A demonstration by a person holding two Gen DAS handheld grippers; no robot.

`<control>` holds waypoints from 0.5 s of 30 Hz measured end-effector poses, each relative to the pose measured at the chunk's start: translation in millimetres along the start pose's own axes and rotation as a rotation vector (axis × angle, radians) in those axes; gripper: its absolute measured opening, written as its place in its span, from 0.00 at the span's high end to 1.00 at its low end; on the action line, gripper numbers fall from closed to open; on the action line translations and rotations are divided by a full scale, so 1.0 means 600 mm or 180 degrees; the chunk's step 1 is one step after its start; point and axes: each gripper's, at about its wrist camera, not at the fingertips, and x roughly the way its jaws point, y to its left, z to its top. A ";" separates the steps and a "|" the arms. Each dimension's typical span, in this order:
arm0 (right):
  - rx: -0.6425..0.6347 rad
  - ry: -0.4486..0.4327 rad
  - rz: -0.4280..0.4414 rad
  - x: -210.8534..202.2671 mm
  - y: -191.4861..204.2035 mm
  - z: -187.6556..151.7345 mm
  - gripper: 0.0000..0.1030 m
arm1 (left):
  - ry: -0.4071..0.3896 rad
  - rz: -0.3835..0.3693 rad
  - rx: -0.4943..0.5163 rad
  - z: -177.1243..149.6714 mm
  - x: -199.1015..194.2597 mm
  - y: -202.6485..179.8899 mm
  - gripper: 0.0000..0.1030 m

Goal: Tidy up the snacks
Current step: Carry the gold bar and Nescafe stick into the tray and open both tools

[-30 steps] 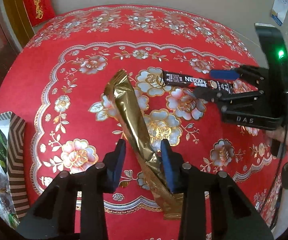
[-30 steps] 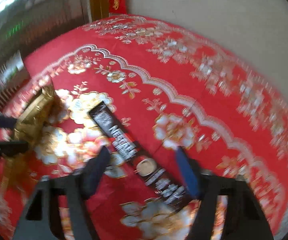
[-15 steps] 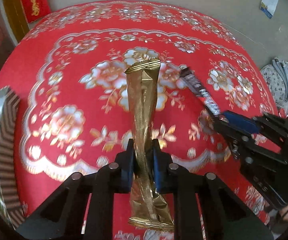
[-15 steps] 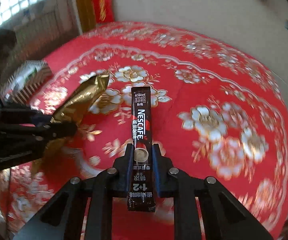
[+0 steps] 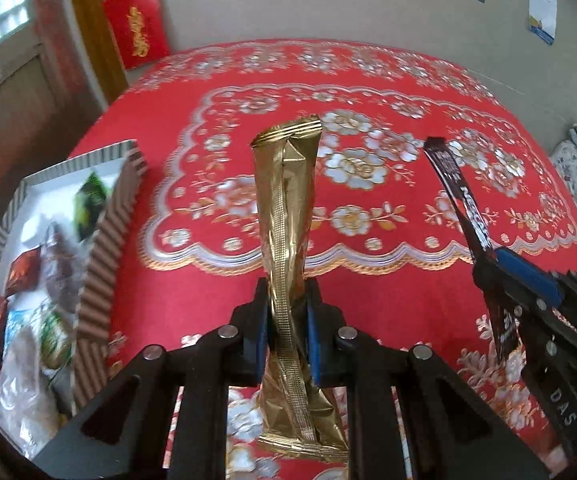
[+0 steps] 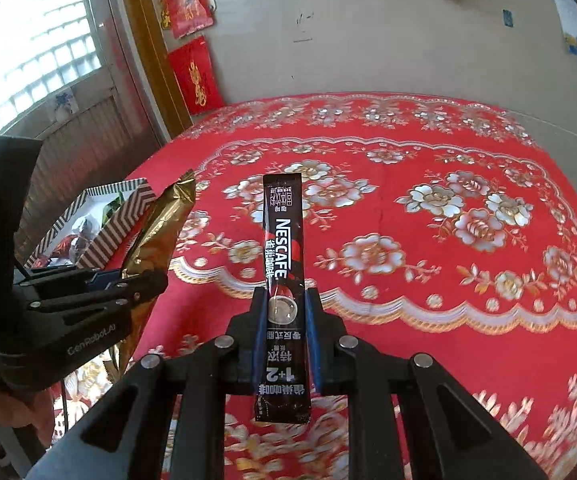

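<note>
Clenched left gripper [image 5: 286, 320] on limp, crinkly gold packet [image 5: 286, 216] low of mid-length, right gripper [image 6: 286, 332] on light, slick Nescafé stick [image 6: 282, 248], both lifted ahead of fingers, snack box [image 5: 100, 240] left.

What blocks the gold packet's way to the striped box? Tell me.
Nothing visible does. The left hand-held gripper holds the gold packet above bare red tablecloth, and the striped box sits open to its left, snacks already inside. Its near wall stands upright, so the packet must clear it.

Red floral tablecloth [image 5: 368, 280] — red hangings [image 6: 196, 74] on wall, window [image 6: 28, 60] left.
</note>
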 end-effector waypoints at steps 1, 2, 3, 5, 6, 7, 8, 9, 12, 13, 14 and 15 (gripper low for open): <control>0.0024 -0.0033 0.0010 -0.003 0.004 -0.003 0.84 | -0.0036 0.0034 -0.0003 -0.003 -0.005 0.005 0.83; 0.0062 -0.0065 0.0036 -0.006 0.007 -0.004 0.84 | -0.0057 0.0045 -0.0011 -0.006 -0.009 0.008 0.83; 0.0086 -0.0089 0.0044 -0.010 0.010 -0.005 0.84 | -0.0088 0.0051 -0.0026 -0.009 -0.015 0.012 0.83; 0.0091 -0.0139 0.0029 -0.018 0.018 -0.005 0.84 | -0.0136 0.0068 -0.0035 -0.011 -0.022 0.014 0.83; 0.0096 -0.0151 0.0029 -0.022 0.021 -0.006 0.84 | -0.0162 0.0080 -0.0039 -0.012 -0.025 0.016 0.83; 0.0101 -0.0161 0.0036 -0.025 0.024 -0.006 0.84 | -0.0191 0.0093 -0.0041 -0.014 -0.029 0.018 0.83; 0.0095 -0.0173 0.0045 -0.028 0.028 -0.006 0.84 | -0.0211 0.0102 -0.0041 -0.015 -0.032 0.019 0.83; 0.0087 -0.0191 0.0042 -0.032 0.032 -0.007 0.84 | -0.0231 0.0101 -0.0044 -0.016 -0.036 0.021 0.83; 0.0105 -0.0188 0.0082 -0.032 0.038 -0.007 0.84 | -0.0276 0.0091 -0.0047 -0.020 -0.045 0.025 0.83; 0.0112 -0.0190 0.0098 -0.033 0.040 -0.008 0.84 | -0.0294 0.0089 -0.0045 -0.021 -0.048 0.026 0.83; 0.0113 -0.0185 0.0114 -0.033 0.045 -0.008 0.84 | -0.0314 0.0096 -0.0041 -0.024 -0.055 0.030 0.83; 0.0101 -0.0179 0.0125 -0.032 0.049 -0.008 0.84 | -0.0339 0.0108 -0.0043 -0.024 -0.058 0.031 0.83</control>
